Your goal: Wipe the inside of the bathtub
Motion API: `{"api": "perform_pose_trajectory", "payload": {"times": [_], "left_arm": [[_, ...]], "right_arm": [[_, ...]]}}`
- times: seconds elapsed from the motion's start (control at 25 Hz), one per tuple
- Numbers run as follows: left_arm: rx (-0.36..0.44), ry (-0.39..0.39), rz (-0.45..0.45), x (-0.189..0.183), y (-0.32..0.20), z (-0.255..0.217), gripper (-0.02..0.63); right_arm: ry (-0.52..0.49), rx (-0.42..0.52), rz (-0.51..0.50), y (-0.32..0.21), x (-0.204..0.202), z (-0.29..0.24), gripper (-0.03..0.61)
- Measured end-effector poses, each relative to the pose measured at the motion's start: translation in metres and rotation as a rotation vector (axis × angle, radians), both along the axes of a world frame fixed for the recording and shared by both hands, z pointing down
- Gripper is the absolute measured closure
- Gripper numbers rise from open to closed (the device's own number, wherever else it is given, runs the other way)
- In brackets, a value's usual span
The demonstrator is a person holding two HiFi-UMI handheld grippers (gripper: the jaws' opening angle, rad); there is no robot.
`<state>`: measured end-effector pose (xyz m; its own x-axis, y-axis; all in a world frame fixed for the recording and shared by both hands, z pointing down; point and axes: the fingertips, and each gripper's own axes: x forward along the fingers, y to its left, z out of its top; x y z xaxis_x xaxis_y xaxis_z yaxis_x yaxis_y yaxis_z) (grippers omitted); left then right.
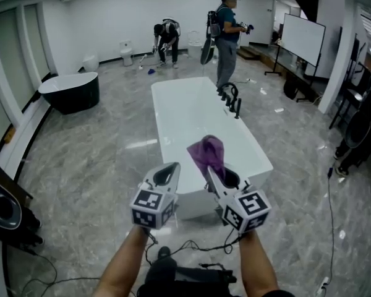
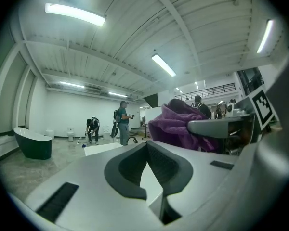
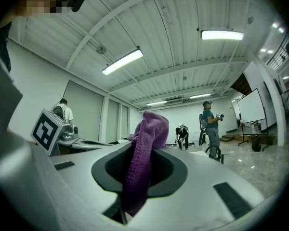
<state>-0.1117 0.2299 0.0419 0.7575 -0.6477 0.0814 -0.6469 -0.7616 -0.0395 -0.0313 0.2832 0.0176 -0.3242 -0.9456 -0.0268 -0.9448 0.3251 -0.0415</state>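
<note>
The white bathtub [image 1: 173, 113] stretches away in front of me in the head view, with a black faucet [image 1: 231, 98] on its right rim. My right gripper [image 1: 216, 177] is held over the tub's near end, shut on a purple cloth [image 1: 208, 153] that bunches up above its jaws. The same cloth [image 3: 143, 158] fills the gap between the jaws in the right gripper view. My left gripper [image 1: 166, 174] is beside it to the left, shut with nothing in it. In the left gripper view the cloth [image 2: 179, 128] and the right gripper show at the right.
A dark freestanding tub [image 1: 71, 91] stands at the far left. Two people [image 1: 226, 36] with grippers work at the back, near a toilet [image 1: 126, 52]. A whiteboard [image 1: 302, 39] stands at the right. Cables [image 1: 191, 249] trail on the marble floor near my feet.
</note>
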Motion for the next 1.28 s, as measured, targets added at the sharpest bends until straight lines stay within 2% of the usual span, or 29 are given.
{"api": "perform_pose_trajectory", "payload": {"times": [0.24,0.44,0.64,0.84,1.08,1.28], "left_arm": [[-0.049,-0.027,-0.044,0.002,-0.048,0.039,0.607],[-0.147,-0.035,-0.065,-0.003,-0.122,0.070,0.607],[-0.138,-0.023,-0.083,-0.001,-0.199,0.078,0.607],[-0.147,0.008,-0.074,0.002,-0.267,0.074,0.607],[-0.174,0.005,-0.091,0.018,-0.307,0.088,0.607],[-0.195,-0.022,-0.178,0.034,-0.332,0.112,0.607]], "right_arm": [[-0.010,-0.050,-0.013,-0.047,0.016,0.033,0.509],[-0.012,-0.108,-0.030,-0.126,0.019,0.061,0.509],[-0.023,-0.141,-0.031,-0.197,0.020,0.070,0.509],[-0.021,-0.118,-0.033,-0.261,0.020,0.061,0.509],[-0.004,-0.146,-0.069,-0.304,0.029,0.068,0.509],[0.036,-0.168,-0.142,-0.335,0.044,0.086,0.509]]}}
